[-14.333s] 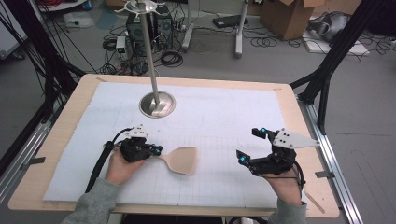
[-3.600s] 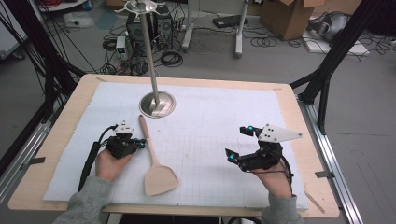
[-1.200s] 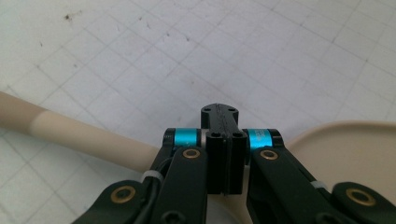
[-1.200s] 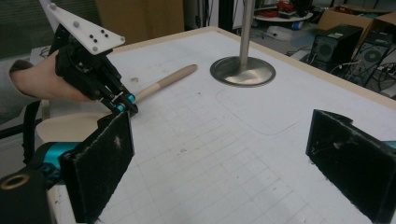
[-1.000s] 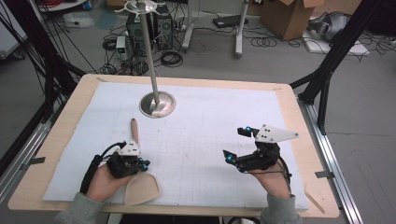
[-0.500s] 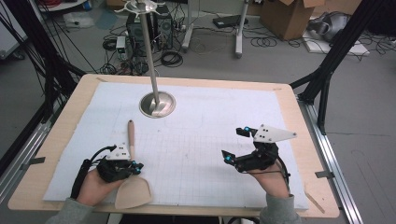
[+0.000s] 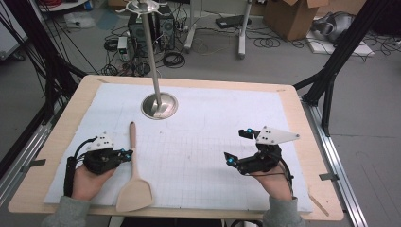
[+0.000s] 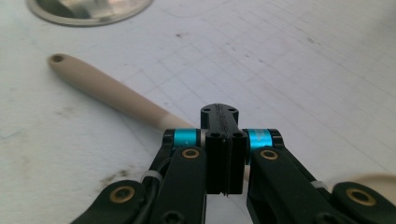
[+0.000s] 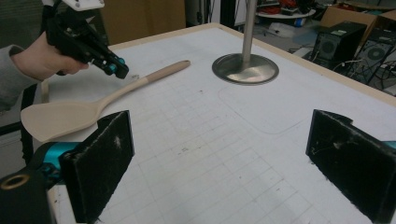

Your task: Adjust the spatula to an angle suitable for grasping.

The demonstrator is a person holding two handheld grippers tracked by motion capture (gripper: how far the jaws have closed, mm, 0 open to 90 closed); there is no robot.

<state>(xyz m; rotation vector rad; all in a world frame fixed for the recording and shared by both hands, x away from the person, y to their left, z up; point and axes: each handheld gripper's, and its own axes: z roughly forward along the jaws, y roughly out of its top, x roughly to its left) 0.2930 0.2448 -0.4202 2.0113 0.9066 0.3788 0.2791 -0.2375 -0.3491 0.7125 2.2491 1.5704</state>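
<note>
The left hand-held gripper (image 7: pixel 126 153) is keeping its jaws pressed together, tips just beside the spatula (image 7: pixel 134 177) handle and gripping nothing, probably for nudging it. The spatula is lying flat on the counter (image 7: pixel 208 142). The right hand-held gripper (image 7: pixel 236 146) is waiting spread, well apart. No containers here.

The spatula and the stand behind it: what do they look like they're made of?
The spatula looks like pale wood with a matt, unvarnished finish: even beige, no shine, and a hanging hole at the handle end; light plastic can't be ruled out. The stand looks like metal, probably brushed steel: its round base and thin pole are silvery grey and catch reflections.
</note>
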